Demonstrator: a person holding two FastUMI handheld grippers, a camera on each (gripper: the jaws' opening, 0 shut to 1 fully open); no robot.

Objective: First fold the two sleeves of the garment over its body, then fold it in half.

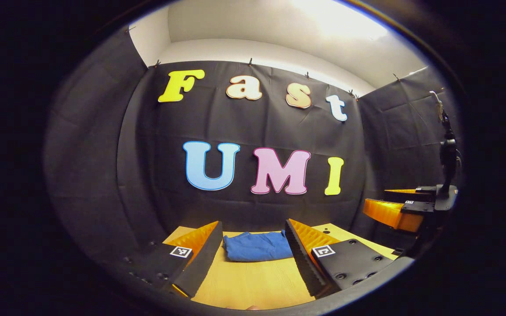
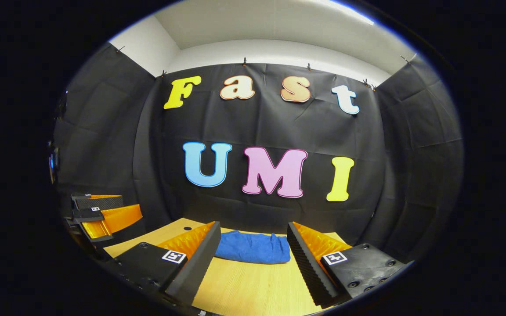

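A blue garment point(image 1: 257, 246) point(image 2: 253, 248) lies in a compact, folded bundle at the far side of the wooden table point(image 1: 253, 281) point(image 2: 248, 285), close to the black wall. My left gripper point(image 1: 253, 228) hovers open above the near part of the table, short of the garment, with nothing between its fingers. My right gripper point(image 2: 253, 230) is also open and empty, framing the garment from a distance. In the left gripper view the right gripper point(image 1: 400, 210) hangs off to the right, jaws apart. In the right gripper view the left gripper point(image 2: 103, 215) shows at the far left.
Bare wood stretches between the fingers and the garment. Black cloth walls close the booth at the back and on both sides. A dark upright piece point(image 1: 448, 153) rises above the right gripper. A small dark hole point(image 2: 186, 228) marks the table's far left corner.
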